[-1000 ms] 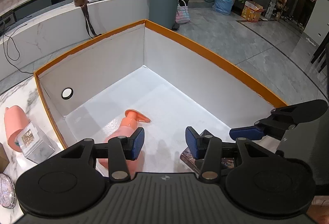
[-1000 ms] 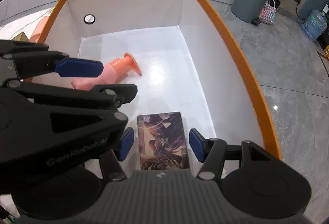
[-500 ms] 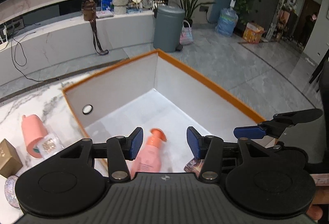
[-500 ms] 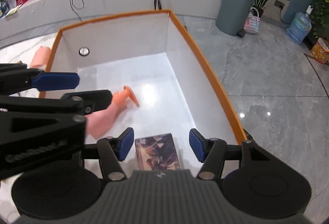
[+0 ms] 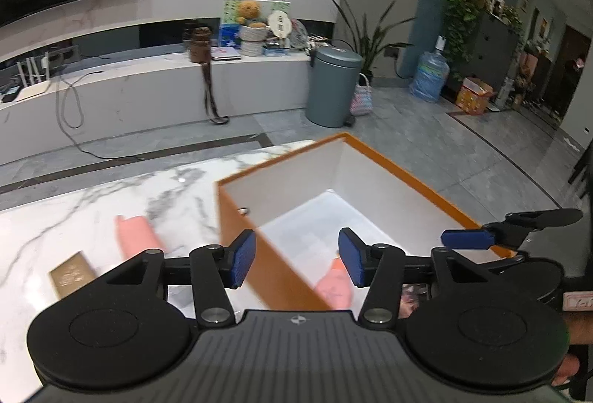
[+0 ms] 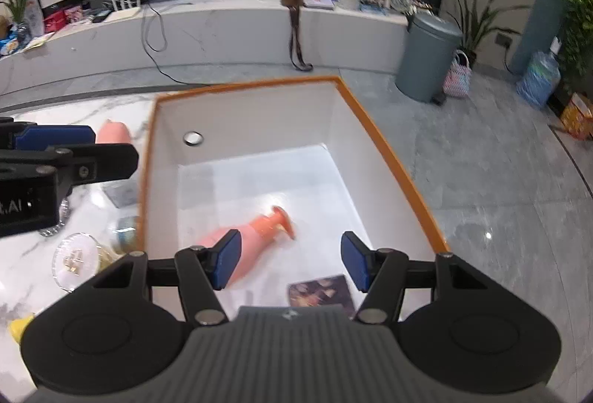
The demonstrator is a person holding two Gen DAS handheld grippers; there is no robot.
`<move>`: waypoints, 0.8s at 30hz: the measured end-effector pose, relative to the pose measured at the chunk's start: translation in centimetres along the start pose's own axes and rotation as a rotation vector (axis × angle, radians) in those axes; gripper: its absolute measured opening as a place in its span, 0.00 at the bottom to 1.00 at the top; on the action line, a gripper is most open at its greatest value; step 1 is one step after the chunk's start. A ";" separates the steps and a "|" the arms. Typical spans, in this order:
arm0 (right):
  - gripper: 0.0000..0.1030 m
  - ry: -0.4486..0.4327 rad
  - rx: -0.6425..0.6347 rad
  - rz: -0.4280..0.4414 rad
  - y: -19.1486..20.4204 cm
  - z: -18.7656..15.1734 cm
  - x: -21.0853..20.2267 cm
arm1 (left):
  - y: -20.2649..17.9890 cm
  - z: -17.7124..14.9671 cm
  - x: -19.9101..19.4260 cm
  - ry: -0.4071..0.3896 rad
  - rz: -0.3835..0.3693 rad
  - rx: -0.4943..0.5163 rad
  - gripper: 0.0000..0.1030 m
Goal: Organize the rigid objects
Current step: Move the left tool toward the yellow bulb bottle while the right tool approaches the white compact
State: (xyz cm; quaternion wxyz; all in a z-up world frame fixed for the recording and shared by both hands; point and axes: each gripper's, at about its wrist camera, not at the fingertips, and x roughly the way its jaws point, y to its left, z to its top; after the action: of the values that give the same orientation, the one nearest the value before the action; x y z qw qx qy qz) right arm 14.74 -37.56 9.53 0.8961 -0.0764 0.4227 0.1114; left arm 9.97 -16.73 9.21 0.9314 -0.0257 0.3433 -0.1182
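Box [image 6: 389, 158]: bottle [image 6: 252, 240] and card [image 6: 322, 292] stowed. Left hand-held gripper [image 5: 294, 256] opening, empty; right hand-held gripper [image 6: 289, 260] spread, empty. Next: fetch tabletop [image 5: 92, 203] items.

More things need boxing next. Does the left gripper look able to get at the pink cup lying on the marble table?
Probably yes: the left gripper, empty with jaws opening, is above the box's left wall, and the pink cup lies on open marble beside it.

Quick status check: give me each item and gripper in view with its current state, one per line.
orange-rimmed box: open-topped, upright on the marble table.
pink pump bottle: lying on its side in the box.
picture card: flat on the box floor.
pink cup: lying on the table outside the box.
gold box: on the table.
left gripper: jaws opening, holding nothing.
right gripper: open, holding nothing.
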 end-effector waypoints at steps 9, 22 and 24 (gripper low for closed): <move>0.58 -0.066 -0.085 0.068 4.5 0.4 -2.3 | 4.3 -2.4 -2.7 0.020 0.072 0.018 0.61; 0.58 -0.081 -0.247 0.143 10.6 -1.0 -3.7 | 10.1 -9.5 -7.0 0.051 0.107 0.085 0.63; 0.58 -0.071 -0.275 0.150 11.4 -1.4 -3.6 | 11.0 -11.0 -7.5 0.062 0.128 0.103 0.63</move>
State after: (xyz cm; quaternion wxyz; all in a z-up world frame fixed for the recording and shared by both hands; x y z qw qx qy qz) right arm 8.47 -27.42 10.98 0.8808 -0.1626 0.3760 0.2375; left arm -0.39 -3.91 4.16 0.9261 0.0478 0.3662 -0.0769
